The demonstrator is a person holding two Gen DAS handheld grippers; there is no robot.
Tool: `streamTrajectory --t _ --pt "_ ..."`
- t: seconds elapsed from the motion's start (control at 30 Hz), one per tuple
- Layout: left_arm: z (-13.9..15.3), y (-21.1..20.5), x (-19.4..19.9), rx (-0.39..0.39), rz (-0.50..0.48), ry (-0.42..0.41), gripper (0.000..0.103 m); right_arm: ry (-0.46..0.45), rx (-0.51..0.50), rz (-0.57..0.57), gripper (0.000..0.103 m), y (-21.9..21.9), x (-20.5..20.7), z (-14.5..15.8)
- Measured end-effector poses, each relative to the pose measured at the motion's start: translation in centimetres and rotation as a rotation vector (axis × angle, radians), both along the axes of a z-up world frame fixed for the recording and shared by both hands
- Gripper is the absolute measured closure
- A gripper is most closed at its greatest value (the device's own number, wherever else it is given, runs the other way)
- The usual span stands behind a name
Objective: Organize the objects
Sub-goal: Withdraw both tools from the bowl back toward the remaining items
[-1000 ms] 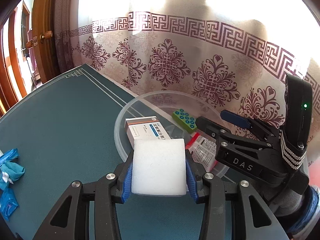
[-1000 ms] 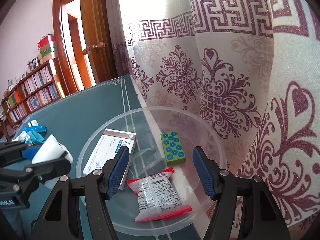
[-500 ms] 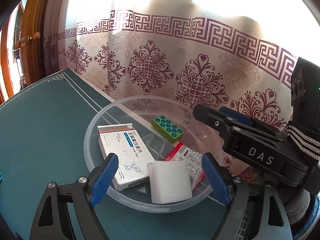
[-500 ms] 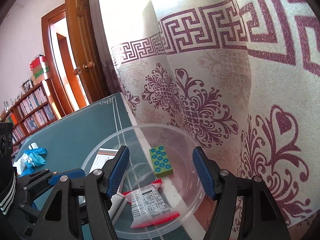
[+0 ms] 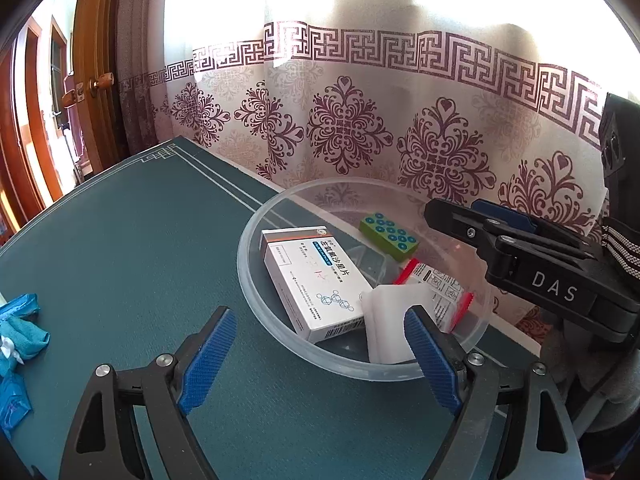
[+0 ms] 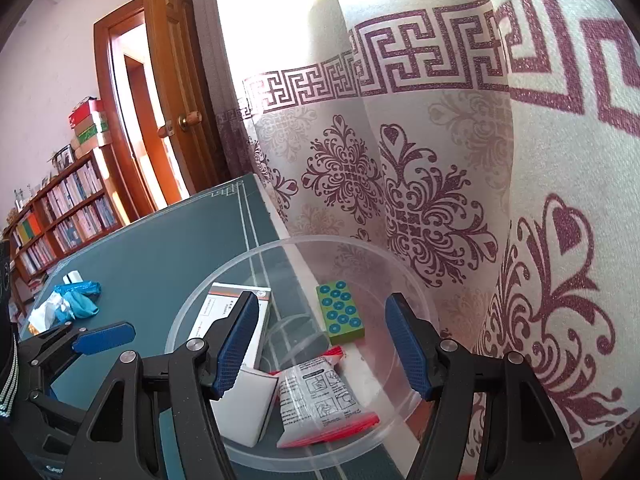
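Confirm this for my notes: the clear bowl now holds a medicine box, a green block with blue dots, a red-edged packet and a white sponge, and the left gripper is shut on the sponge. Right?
Not quite. The left gripper is open; the white sponge lies free in the clear bowl, as the left wrist view shows. The rest stands.

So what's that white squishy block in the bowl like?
The white block looks like plain soft foam or sponge, thick and rectangular with no print. It sits in the clear plastic bowl at its near edge, tilted against the wall, beside the medicine box and touching the red-edged packet. Nothing grips it.
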State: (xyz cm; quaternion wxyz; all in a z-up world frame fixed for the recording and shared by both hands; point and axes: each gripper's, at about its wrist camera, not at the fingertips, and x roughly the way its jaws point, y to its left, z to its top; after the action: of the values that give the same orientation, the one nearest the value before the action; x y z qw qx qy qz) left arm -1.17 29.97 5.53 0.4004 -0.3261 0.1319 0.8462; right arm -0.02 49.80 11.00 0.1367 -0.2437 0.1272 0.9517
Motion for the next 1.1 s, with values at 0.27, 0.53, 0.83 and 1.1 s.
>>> streamTrajectory --t 0.27,0.53,0.83,1.1 --pt "-0.1 -2.3 -0.9 0.006 0.087 -0.026 0.011 -0.006 0.058 0.065 0.036 -2.3 -0.1 -0.2" --pt "0.2 -6.3 -2.1 0.018 0.194 -0.034 0.007 -0.016 0.108 0.109 0.036 -4.7 -0.2 -0.4" --pt "0.4 -11.4 -3.4 0.017 0.323 -0.03 0.004 -0.026 0.153 0.206 0.034 -8.5 -0.8 -0.3" --pt "-0.1 -16.3 -5.2 0.005 0.464 -0.041 0.003 -0.056 0.169 0.319 0.032 -12.3 -1.8 -1.0"
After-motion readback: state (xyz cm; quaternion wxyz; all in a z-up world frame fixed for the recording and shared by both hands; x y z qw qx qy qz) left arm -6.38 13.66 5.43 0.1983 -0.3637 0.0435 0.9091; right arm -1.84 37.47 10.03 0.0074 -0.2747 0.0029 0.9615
